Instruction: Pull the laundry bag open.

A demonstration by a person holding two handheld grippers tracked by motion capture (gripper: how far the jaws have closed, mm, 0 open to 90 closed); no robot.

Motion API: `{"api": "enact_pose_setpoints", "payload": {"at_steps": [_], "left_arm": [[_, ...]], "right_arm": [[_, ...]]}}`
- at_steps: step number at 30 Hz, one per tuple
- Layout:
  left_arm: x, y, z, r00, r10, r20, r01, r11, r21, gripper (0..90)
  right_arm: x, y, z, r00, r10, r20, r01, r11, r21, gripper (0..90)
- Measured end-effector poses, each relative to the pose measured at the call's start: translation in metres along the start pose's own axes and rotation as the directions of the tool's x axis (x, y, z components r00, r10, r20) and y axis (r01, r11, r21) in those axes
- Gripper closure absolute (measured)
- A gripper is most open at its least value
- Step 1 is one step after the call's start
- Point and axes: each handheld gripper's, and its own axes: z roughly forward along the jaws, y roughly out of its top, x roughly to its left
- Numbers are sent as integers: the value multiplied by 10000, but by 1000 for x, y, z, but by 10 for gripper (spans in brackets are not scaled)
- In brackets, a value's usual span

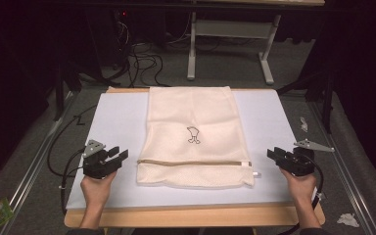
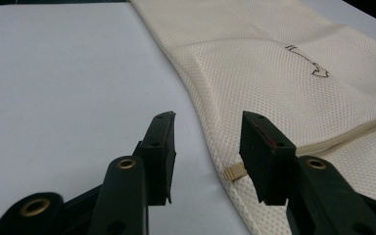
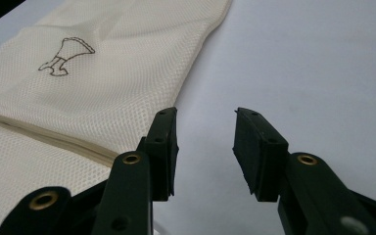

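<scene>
Both tongs empty and half-open: left gripper (image 1: pixel 119 155) sits nearer the mesh bag (image 1: pixel 192 132), right gripper (image 1: pixel 274 153) just off its zip end; we see its long axis running away from us.

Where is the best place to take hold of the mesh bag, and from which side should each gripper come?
Probably the mesh bag at its near side edges by the zipper, each gripper coming from its own side: left gripper and right gripper stand open beside these thin, flat edges.
</scene>
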Motion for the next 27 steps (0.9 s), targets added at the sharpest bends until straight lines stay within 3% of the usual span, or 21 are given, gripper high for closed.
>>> {"api": "enact_pose_setpoints", "payload": {"at_steps": [11,18,24,27], "left_arm": [[4,-2,10,9994,-123,-328,128,9998,156,561],[12,-8,19,9972,-508,-554,523,9983,243,560],[12,-13,28,9921,137,-1245,-71,9986,533,558],[15,-16,31,9927,-158,-1196,211,9988,438,557]], "right_arm": [[-8,-9,7,9995,258,206,-257,9996,-77,617],[-13,-10,12,9985,393,387,-391,9992,-57,617],[-13,-10,20,9980,455,445,-456,9990,30,614],[-13,-10,24,9977,510,457,-510,9987,2,614]]}}
